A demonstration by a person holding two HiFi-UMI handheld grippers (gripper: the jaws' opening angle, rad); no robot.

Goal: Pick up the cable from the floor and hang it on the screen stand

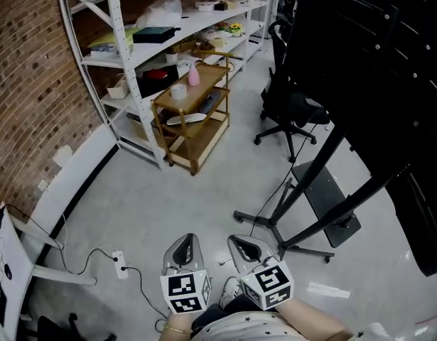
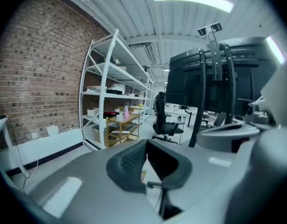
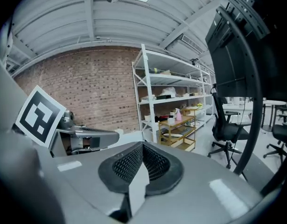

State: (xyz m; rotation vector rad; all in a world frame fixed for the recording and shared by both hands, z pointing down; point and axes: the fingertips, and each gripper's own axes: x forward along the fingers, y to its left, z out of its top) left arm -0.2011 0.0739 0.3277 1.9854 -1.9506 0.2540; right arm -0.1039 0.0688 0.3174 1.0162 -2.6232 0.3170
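Observation:
A thin black cable [image 1: 273,199] lies on the grey floor, running from the screen stand's base [image 1: 289,244] toward its post. Another black cable [image 1: 143,288] trails from a white power strip [image 1: 119,262] at the lower left. The black stand carries a large dark screen [image 1: 360,55] on the right; the stand [image 2: 213,78] also fills the right of the left gripper view, and its post [image 3: 249,101] crosses the right gripper view. My left gripper [image 1: 189,236] [image 2: 145,142] and right gripper [image 1: 233,238] [image 3: 143,144] hover side by side above the floor. Both are shut and hold nothing.
A wooden cart [image 1: 193,112] with a pink bottle stands before white shelving [image 1: 154,41] along the brick wall. A black office chair [image 1: 293,109] sits behind the stand. A white desk leg [image 1: 58,275] and its wires are at the lower left.

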